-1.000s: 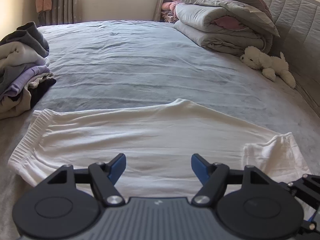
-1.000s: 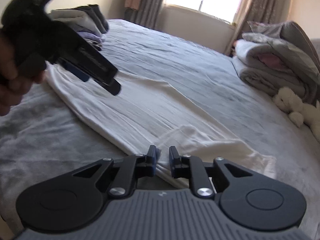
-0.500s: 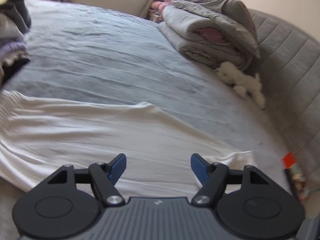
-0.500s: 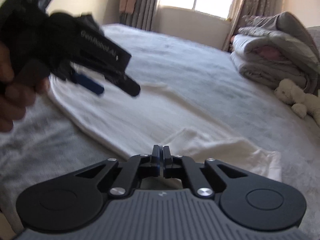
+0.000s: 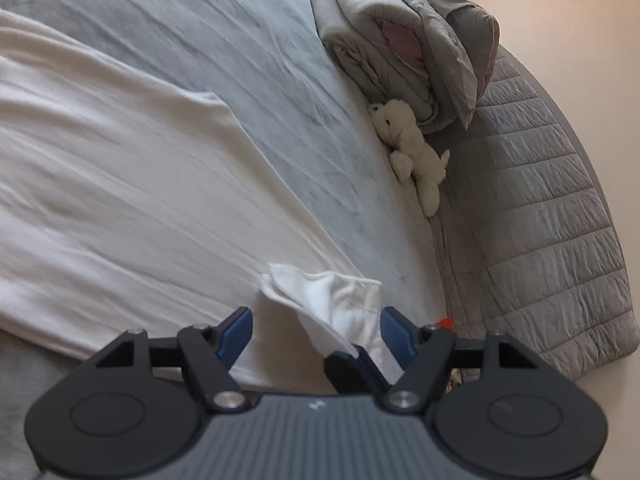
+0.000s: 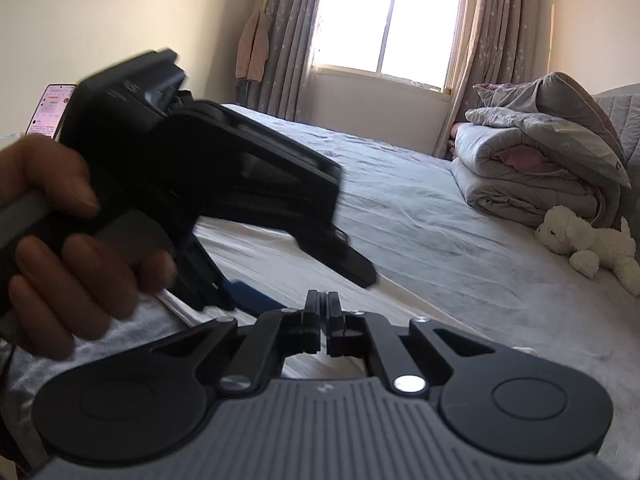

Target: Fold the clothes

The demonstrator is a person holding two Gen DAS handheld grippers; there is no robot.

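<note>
Right hand-held gripper [image 6: 323,322] clamped on white garment [image 5: 120,184] cuff, lifting it. Left hand-held gripper [image 5: 316,330] jaws apart, empty, beside it. Garment long axis runs left along bed [image 5: 200,40].

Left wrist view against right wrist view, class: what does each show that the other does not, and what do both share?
Only the left wrist view shows the right gripper with its jaws shut on a lifted corner of the white garment.

Only the right wrist view shows the window, the curtains, a lit phone and the hand holding the left gripper.

Both show the grey bed, the folded duvet and the white plush toy.
</note>
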